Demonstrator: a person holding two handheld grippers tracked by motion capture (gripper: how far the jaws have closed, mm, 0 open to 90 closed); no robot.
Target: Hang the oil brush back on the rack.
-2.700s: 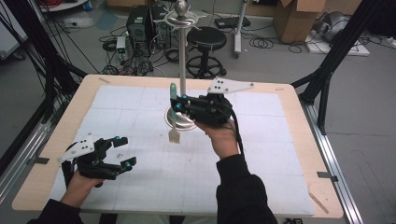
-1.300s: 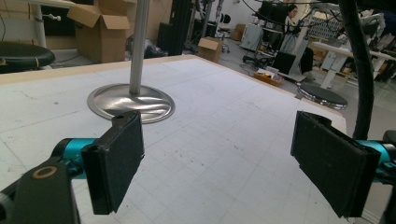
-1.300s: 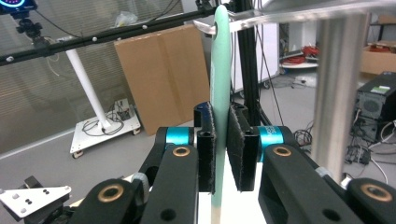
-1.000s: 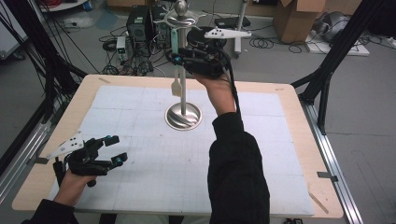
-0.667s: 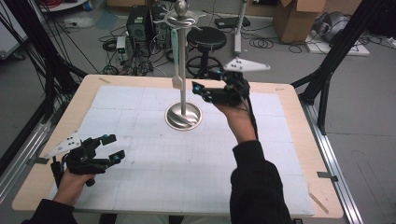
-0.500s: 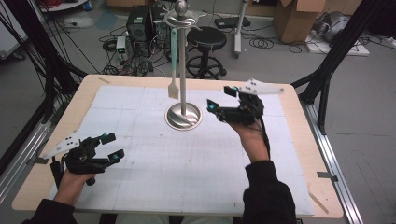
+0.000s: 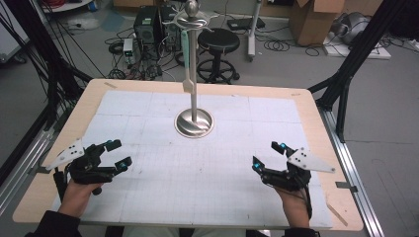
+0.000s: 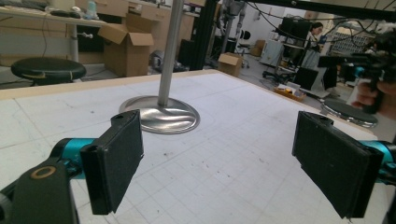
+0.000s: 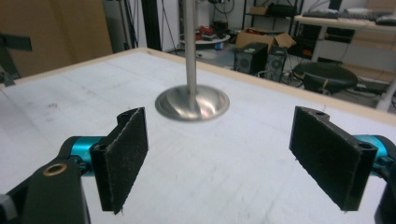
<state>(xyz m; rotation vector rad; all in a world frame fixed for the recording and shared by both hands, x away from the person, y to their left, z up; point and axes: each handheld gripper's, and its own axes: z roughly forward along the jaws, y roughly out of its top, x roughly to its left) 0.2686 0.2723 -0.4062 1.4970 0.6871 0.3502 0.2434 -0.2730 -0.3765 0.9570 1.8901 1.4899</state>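
White gridded paper covers the table [image 7: 316,106]; in the high view the metal stand [image 7: 194,122] sits ahead of and between both grippers, the left gripper [image 7: 116,154] and right gripper [image 7: 269,154] gaping, empty. Left gripper view: stand base [image 8: 161,114] ahead (jaws wide). Right gripper view: stand [image 9: 192,102] ahead, jaws just opened wide, nothing between.

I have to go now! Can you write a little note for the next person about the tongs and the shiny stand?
Left tongs: open, holding nothing, low over the table's near left.
Right tongs: jaws have just opened, nothing between them, near right.
Metal stand: upright at the table's middle, pale strip hanging from its top hooks.
Done: the strip is hung.
Left: nothing else lies on the white mat.
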